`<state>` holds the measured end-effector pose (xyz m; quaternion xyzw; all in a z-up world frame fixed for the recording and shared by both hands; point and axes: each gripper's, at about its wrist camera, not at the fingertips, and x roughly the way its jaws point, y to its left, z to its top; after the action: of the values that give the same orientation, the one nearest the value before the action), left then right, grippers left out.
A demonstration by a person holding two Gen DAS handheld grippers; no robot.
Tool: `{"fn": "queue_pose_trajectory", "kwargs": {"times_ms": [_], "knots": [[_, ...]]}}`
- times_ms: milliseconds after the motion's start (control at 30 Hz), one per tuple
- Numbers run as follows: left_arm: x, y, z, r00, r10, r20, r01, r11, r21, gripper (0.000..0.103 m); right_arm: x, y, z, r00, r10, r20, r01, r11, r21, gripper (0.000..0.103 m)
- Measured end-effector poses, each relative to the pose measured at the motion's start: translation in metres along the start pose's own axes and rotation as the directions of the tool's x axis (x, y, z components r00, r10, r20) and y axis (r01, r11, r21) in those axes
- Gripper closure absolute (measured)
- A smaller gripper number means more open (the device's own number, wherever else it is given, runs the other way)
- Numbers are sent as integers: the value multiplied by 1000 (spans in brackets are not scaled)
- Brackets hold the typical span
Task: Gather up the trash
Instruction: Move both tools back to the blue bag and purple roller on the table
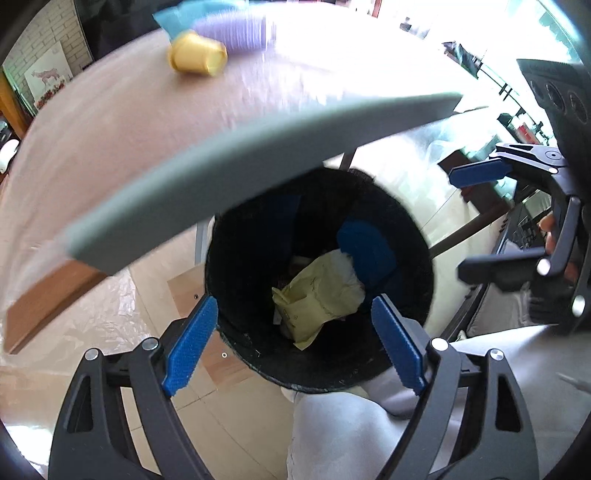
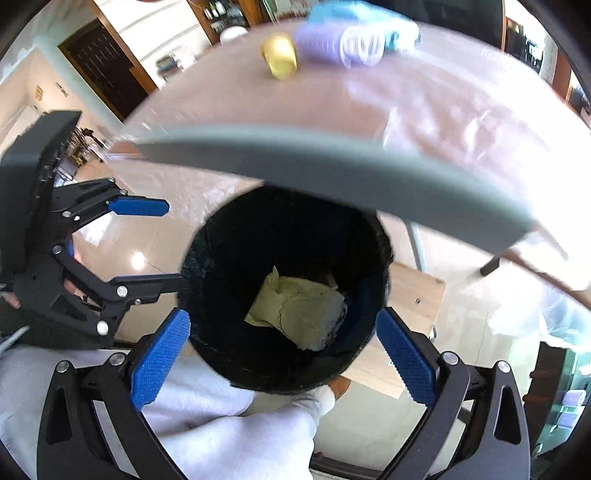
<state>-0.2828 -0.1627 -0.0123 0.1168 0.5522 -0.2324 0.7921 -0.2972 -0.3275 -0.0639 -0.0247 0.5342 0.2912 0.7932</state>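
A black round trash bin [image 1: 236, 266] [image 2: 221, 258] stands on the floor just under the table's grey edge [image 1: 258, 162] [image 2: 332, 173]. Inside it lie a crumpled yellow paper bag [image 1: 321, 291] [image 2: 291, 306] and a blue item [image 1: 369, 247]. My left gripper [image 1: 295, 343] is open and empty above the bin's near rim. My right gripper [image 2: 284, 354] is open and empty above the bin too; it also shows in the left wrist view [image 1: 476, 221]. On the table lie a yellow cup [image 1: 197, 55] [image 2: 280, 55], a purple stack of cups [image 1: 236, 31] [image 2: 332, 44] and a light blue wrapper [image 1: 177, 18] [image 2: 399, 33].
The brown tabletop [image 1: 110, 129] [image 2: 406, 110] overhangs the bin. Metal table legs [image 1: 201, 236] [image 2: 419, 247] stand beside it. The floor [image 1: 110, 314] is glossy tile with a wooden board [image 2: 413, 295]. The person's white-clad legs [image 1: 332, 424] [image 2: 221, 424] are just in front of the bin.
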Motion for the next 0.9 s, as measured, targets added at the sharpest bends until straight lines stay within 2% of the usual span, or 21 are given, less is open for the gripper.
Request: {"fn": "queue_pose_trajectory", "kwargs": {"times_ms": [67, 133, 300, 467, 600, 667, 800, 900], "knots": [[-21, 2, 5, 999, -7, 47, 7, 1000, 1, 16, -28, 3, 4, 996, -55, 76, 57, 998, -22, 4], [-41, 5, 15, 995, -5, 103, 5, 1000, -2, 16, -49, 4, 12, 982, -115, 153, 122, 992, -40, 4], [-63, 25, 50, 977, 56, 205, -48, 998, -41, 16, -71, -2, 51, 953, -184, 240, 204, 977, -60, 4], [-53, 46, 85, 966, 102, 239, -86, 993, -76, 16, -60, -3, 92, 942, -213, 261, 240, 968, -78, 4], [-40, 55, 112, 965, 112, 238, -102, 993, -54, 16, -45, -9, 119, 949, -214, 232, 224, 975, -16, 4], [-34, 57, 126, 966, 108, 236, -98, 994, -55, 16, -39, -18, 129, 948, -235, 216, 233, 972, 37, 6], [-22, 62, 150, 968, 94, 232, -82, 995, -62, 17, -33, -40, 141, 949, -240, 205, 220, 969, 115, 18], [-13, 63, 162, 971, 81, 223, -69, 996, -61, 25, -31, -58, 154, 953, -215, 212, 186, 971, 150, 20]]}}
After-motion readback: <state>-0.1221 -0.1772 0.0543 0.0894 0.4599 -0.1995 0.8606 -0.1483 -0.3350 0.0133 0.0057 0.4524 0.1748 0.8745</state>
